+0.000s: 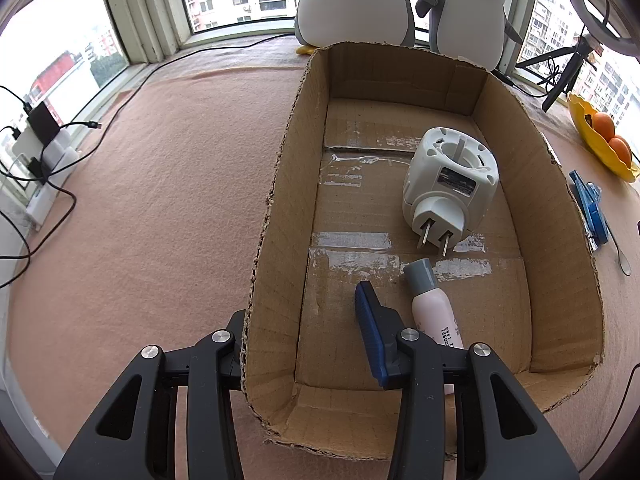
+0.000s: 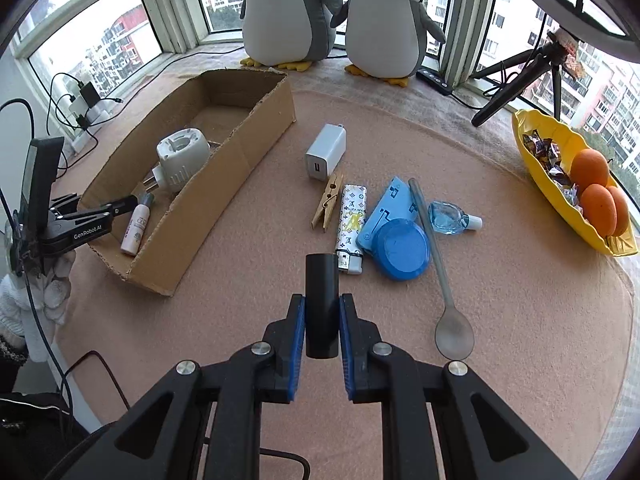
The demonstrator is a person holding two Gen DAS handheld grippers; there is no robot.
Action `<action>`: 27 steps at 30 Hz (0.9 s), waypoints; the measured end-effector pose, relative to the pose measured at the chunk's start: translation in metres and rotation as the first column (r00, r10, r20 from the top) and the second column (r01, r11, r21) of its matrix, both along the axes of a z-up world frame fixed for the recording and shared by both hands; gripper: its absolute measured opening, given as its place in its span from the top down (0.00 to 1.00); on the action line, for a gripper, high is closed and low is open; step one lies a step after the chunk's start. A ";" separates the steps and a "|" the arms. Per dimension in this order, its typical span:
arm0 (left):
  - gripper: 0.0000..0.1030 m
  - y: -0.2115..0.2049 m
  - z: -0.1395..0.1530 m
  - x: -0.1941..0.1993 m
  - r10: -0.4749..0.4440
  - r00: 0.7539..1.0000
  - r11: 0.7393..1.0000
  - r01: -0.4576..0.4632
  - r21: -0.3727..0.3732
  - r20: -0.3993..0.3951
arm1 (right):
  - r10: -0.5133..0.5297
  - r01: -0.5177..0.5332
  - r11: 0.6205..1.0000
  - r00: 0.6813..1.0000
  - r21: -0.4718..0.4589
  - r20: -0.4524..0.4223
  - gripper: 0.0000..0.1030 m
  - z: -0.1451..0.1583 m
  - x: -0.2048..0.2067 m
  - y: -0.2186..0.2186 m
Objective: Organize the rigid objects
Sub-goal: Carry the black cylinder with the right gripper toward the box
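An open cardboard box (image 1: 280,184) (image 2: 240,152) holds a white plug-in device (image 1: 452,176) (image 2: 182,160) and a small pink bottle (image 1: 434,308) (image 2: 136,228). My left gripper (image 1: 304,312) (image 2: 100,210) sits astride the box's near left wall, one finger outside and the blue-padded one inside, gripping the wall. My right gripper (image 2: 322,300) is shut on a black cylinder (image 2: 320,280), held upright above the pink mat, right of the box. Beyond it lie a white charger (image 2: 326,152), a clothespin (image 2: 328,208), a patterned lighter (image 2: 352,228), a blue round case (image 2: 400,240), a spoon (image 2: 440,276) and a small blue bottle (image 2: 452,218).
Two plush penguins (image 2: 340,20) stand by the window at the back. A yellow bowl (image 2: 532,136) with oranges and sweets sits at the right, with a black tripod (image 2: 516,84) behind it. Cables and chargers (image 2: 84,100) lie left of the box. A person's gloved hand (image 2: 52,280) holds the left gripper.
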State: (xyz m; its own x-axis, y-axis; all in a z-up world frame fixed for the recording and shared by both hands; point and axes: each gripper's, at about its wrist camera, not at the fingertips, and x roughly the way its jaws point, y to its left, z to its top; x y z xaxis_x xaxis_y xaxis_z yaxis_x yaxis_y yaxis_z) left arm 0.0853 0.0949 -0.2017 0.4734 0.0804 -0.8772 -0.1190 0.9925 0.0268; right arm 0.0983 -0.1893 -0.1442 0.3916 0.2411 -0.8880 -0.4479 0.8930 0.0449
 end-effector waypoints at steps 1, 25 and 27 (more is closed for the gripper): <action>0.60 0.000 0.000 0.000 0.000 1.000 1.000 0.000 0.000 0.000 | 0.000 0.000 1.000 1.000 0.011 0.012 0.86 0.005 0.003 0.005; 0.60 -0.001 0.000 -0.002 -0.017 1.000 1.000 0.017 0.010 0.025 | 0.004 -0.019 0.986 0.996 0.168 0.086 0.86 0.024 0.056 0.105; 0.60 -0.001 0.000 -0.003 -0.018 0.999 1.000 0.018 0.010 0.027 | 0.007 -0.020 0.986 0.997 0.168 0.083 0.86 0.021 0.060 0.112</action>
